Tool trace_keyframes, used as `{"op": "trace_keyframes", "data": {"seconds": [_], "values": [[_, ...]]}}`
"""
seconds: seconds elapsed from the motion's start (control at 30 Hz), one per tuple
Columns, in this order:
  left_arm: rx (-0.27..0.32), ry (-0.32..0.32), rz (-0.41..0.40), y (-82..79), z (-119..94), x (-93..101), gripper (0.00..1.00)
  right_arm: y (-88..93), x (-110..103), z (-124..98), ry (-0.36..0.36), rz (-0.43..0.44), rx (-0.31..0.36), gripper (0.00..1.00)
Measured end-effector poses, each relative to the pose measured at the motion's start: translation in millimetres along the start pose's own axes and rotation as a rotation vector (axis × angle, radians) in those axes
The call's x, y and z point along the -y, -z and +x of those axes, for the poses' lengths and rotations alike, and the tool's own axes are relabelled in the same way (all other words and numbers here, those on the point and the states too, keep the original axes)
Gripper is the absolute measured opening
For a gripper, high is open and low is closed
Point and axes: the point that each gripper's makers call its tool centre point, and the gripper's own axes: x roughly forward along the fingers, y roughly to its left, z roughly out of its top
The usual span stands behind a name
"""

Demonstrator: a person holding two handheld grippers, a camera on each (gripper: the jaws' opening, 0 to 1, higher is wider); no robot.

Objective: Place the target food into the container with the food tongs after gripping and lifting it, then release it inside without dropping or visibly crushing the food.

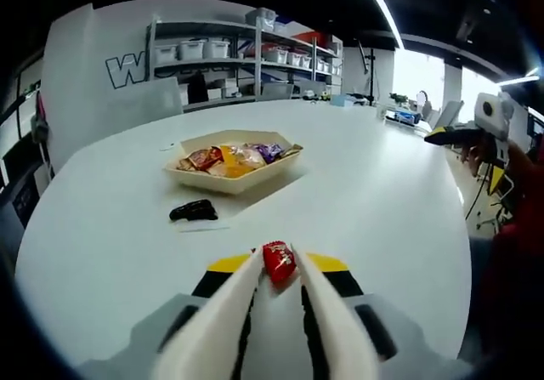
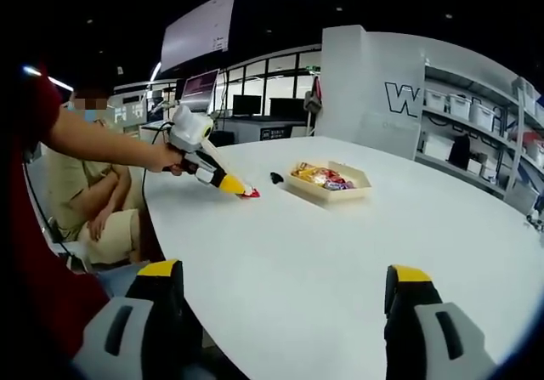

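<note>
My left gripper (image 1: 278,271) is shut on white food tongs (image 1: 327,329), whose tips pinch a small red snack packet (image 1: 278,260) at the white table. In the right gripper view, the left gripper (image 2: 223,181) is held by a hand at the table's left edge, with the red packet (image 2: 251,193) at the tong tips on the tabletop. The beige container (image 1: 245,182) with several wrapped snacks stands further in on the table, a short way beyond the packet; it is also the tray (image 2: 338,192) in the right gripper view. My right gripper (image 2: 285,308) is open, empty and off the table's near edge.
A small black object (image 1: 193,210) lies on a paper slip between the packet and the container. The round white table (image 1: 374,193) stretches wide around them. Shelves with bins (image 1: 255,53) line the far wall. A seated person (image 2: 93,201) is beside the table.
</note>
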Motion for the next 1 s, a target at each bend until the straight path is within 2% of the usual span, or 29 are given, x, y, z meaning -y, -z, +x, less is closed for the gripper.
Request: {"op": "trace_keyframes", "data": {"seconds": [0.2, 0.4, 0.67, 0.83, 1.0], "values": [[0.034, -0.026, 0.023, -12.8, -1, -4.4, 0.2, 1.6, 1, 0, 0.002, 0.005, -0.002, 0.98], [0.057, -0.032, 0.013, -24.1, 0, -7.9, 0.2, 1.9, 2, 0, 0.004, 0.01, -0.001, 0.98], [0.079, -0.033, 0.007, -40.1, 0, -11.1, 0.21, 2.9, 4, -1, 0.008, 0.013, -0.003, 0.98], [0.094, -0.033, 0.027, -57.1, 2, -15.6, 0.21, 5.3, 3, -2, 0.01, 0.013, -0.009, 0.98], [0.098, -0.035, 0.044, -65.1, 5, -19.2, 0.21, 8.1, 6, -3, 0.017, 0.016, -0.016, 0.98]]}}
